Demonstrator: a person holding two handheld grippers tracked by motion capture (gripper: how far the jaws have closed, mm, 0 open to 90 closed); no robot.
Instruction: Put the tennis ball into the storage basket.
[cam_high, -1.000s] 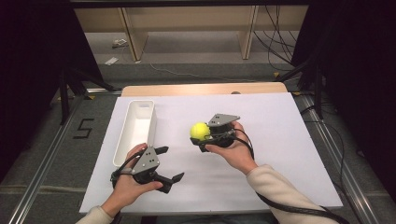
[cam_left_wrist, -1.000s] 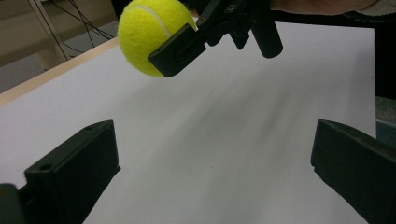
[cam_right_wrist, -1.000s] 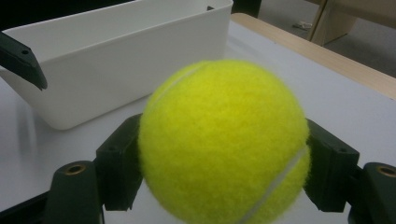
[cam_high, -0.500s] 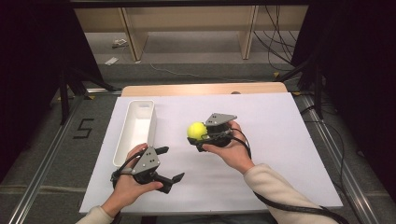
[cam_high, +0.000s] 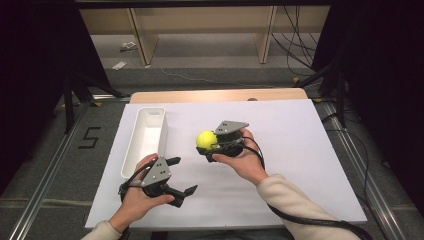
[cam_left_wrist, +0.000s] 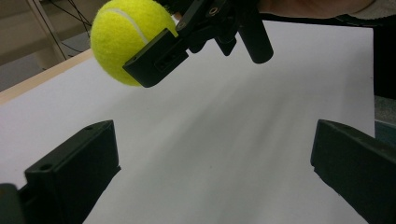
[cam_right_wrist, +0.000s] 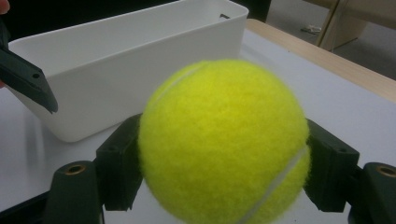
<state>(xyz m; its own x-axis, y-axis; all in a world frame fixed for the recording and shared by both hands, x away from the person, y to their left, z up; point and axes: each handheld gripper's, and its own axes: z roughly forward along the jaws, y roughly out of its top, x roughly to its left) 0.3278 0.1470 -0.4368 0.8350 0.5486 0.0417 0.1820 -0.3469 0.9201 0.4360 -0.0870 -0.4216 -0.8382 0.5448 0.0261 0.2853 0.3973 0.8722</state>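
A yellow tennis ball (cam_high: 205, 139) (cam_right_wrist: 224, 142) (cam_left_wrist: 130, 37) is held above the white table, with my right gripper (cam_high: 209, 145) (cam_right_wrist: 224, 172) shut on it from both sides. My left gripper (cam_high: 181, 175) (cam_left_wrist: 212, 172) hovers low near the table's front left, jaws wide open with nothing between them. It points toward the ball, which hangs up and to its left in the left gripper view. A long white bin (cam_high: 145, 140) (cam_right_wrist: 126, 65) lies left of the ball, empty as far as I can see.
The white tabletop (cam_high: 300, 150) has free room on the right and in front. A wooden strip (cam_high: 215, 95) runs along the far edge. Beyond it stand shelf legs and cables on the floor. Dark rails flank the table.
The right gripper has carried the ball slightly left, toward the bin. The left gripper has stayed put.
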